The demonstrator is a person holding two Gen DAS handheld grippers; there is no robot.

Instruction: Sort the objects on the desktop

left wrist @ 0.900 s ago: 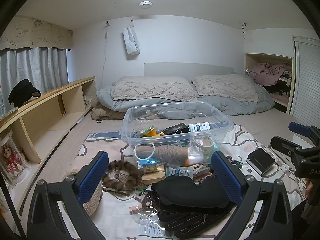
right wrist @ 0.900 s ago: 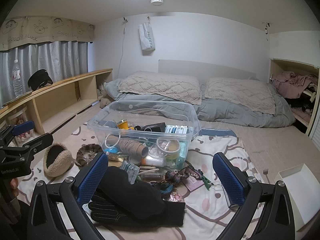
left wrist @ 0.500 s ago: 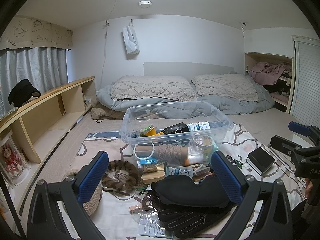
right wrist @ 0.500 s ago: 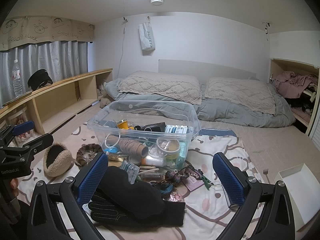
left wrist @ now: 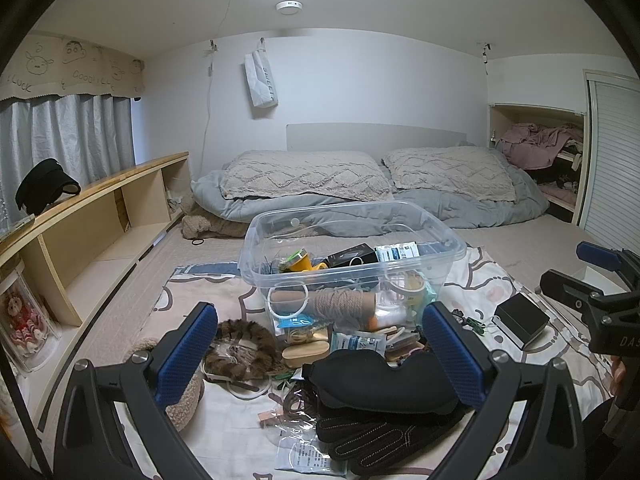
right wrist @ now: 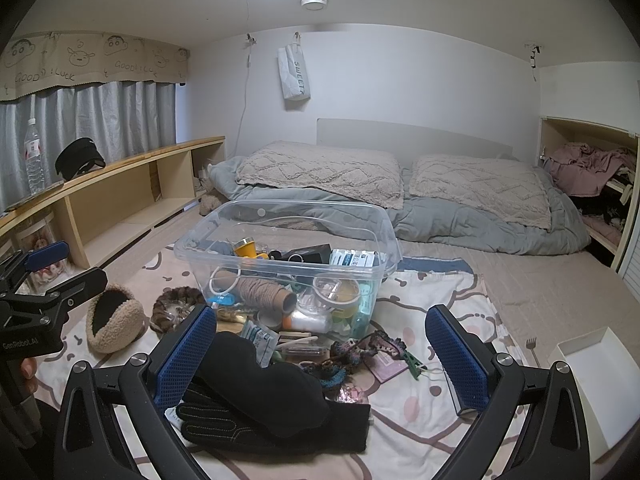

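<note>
Left wrist view: nothing is seen to have shifted over the last second — the clutter, the bin and both tools sit where they did, so sorting is judged not yet begun. The left hand-held gripper [left wrist: 320, 354] is held spread to its widest with nothing between its blue pads, tilted gently downward over a black sleep mask [left wrist: 384, 380] that lies on a black glove [left wrist: 360, 436]. Beyond these, the clear plastic bin [left wrist: 352, 256] stands on a patterned blanket [left wrist: 500, 292], already holding a twine spool [left wrist: 340, 304], tape rolls and small boxes. A furry brown headband [left wrist: 244, 348] lies to the left of the pile, and a small black box [left wrist: 520, 320] to its right. In the right wrist view the right hand-held gripper [right wrist: 320, 356] is likewise fully spread and empty, angled slightly down above the same mask and glove, with a fleece earmuff [right wrist: 114, 324] on the left and a white tray [right wrist: 592, 380] at the right edge. Either tool is judged well placed to take the mask first — it sits uppermost.
</note>
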